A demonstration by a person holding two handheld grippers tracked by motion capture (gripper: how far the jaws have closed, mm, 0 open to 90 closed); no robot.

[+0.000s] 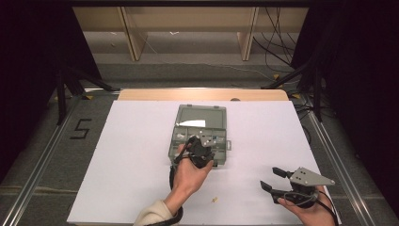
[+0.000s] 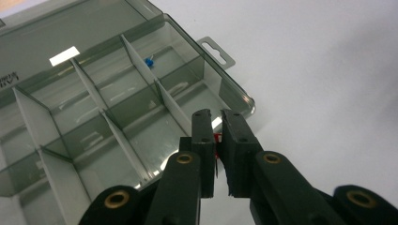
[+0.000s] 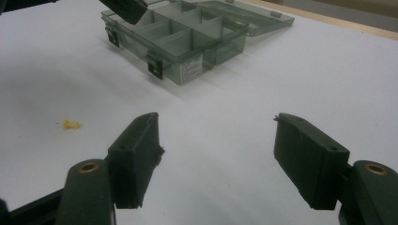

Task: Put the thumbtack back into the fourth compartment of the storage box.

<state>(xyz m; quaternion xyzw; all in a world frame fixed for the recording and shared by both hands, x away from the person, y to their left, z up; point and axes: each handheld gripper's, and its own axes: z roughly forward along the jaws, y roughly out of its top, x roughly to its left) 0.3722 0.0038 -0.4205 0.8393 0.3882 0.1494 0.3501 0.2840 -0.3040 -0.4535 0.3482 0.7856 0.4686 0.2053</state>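
Note:
A smoky clear compartment box [image 1: 188,123] lies open in the middle of the white sheet, its lid folded back. My left gripper [image 1: 203,147] hovers over the box's near right corner [image 2: 244,101]. Its jaws are nearly together, pinching a small red piece [image 2: 217,138]. A tiny blue piece [image 2: 149,61] lies in one far compartment. My right gripper [image 1: 272,179] rests near the table's front right with its jaws wide apart and nothing between them [image 3: 216,123]. A small yellow piece [image 1: 214,199] [image 3: 70,124] lies loose on the sheet between the two hands.
The white sheet [image 1: 131,160] covers most of the table, with a wooden edge [image 1: 155,94] at the back. The box has several dividers [image 2: 89,84] and front latches [image 3: 155,69]. Dark stands and cables flank the table.

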